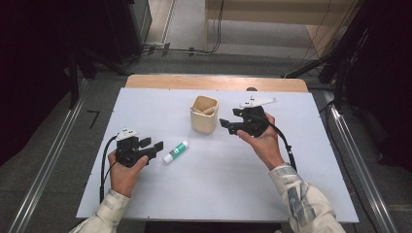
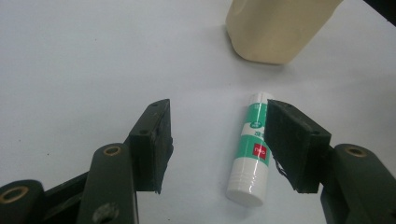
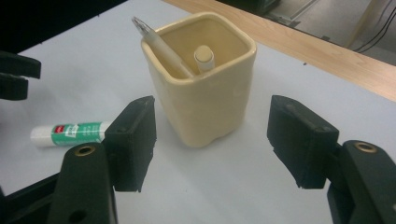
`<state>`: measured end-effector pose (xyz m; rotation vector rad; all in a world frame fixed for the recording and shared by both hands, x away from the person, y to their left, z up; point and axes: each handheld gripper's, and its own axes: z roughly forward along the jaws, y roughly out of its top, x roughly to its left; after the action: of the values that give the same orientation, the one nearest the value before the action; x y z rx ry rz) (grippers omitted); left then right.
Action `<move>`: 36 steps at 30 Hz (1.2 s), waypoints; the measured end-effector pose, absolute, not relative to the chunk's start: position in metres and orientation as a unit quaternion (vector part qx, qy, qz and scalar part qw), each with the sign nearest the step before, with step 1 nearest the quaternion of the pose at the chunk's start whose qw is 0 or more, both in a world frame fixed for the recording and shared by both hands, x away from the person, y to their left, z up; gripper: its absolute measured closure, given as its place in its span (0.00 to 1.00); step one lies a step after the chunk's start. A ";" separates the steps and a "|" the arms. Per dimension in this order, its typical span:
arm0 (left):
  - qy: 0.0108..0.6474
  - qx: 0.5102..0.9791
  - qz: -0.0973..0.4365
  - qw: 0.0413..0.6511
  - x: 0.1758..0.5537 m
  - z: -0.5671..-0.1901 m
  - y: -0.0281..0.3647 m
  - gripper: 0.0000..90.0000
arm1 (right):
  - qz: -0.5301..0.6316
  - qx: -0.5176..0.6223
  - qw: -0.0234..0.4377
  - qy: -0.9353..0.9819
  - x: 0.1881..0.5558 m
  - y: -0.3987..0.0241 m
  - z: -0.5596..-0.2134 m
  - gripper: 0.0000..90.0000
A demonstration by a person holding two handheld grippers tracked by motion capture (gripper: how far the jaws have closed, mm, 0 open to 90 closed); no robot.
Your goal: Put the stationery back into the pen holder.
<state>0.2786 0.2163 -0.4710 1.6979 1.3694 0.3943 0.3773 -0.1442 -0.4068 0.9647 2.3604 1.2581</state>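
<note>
1. High view: glue stick [image 1: 175, 151] lies flat on the worktop [image 1: 223, 179], just beside my left hand-held gripper [image 1: 154, 145]; right hand-held gripper [image 1: 225, 124] sits by the cup [image 1: 203, 114].
2. Left gripper view: jaws apart, unclamped, glue stick [image 2: 251, 149] between them. Looks light, stiff, slick; I'd grab mid-barrel.
3. Right gripper view: jaws wide apart, level, facing the cup [image 3: 205, 84].

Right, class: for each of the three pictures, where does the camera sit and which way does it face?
High view: above the table, looking down; both forearms, left gripper, right gripper.
Left gripper view: on the left gripper, facing the glue stick.
Right gripper view: on the right gripper, facing the cup.
All share glue stick and cup.
</note>
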 end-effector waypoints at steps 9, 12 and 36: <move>0.552 0.686 0.160 0.447 0.278 -0.470 0.216 0.46 | 0.424 0.339 0.148 0.827 0.376 -0.147 -0.415 0.34; 0.552 0.685 0.162 0.446 0.278 -0.470 0.216 0.46 | 0.419 0.341 0.146 0.829 0.375 -0.150 -0.419 0.33; 0.544 0.698 0.173 0.432 0.270 -0.476 0.207 0.37 | 0.393 0.381 0.155 0.823 0.351 -0.213 -0.439 0.32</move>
<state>0.2700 0.2071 -0.4763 1.7402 1.3558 0.4317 0.3507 -0.2130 -0.4395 1.0903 2.3567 1.1269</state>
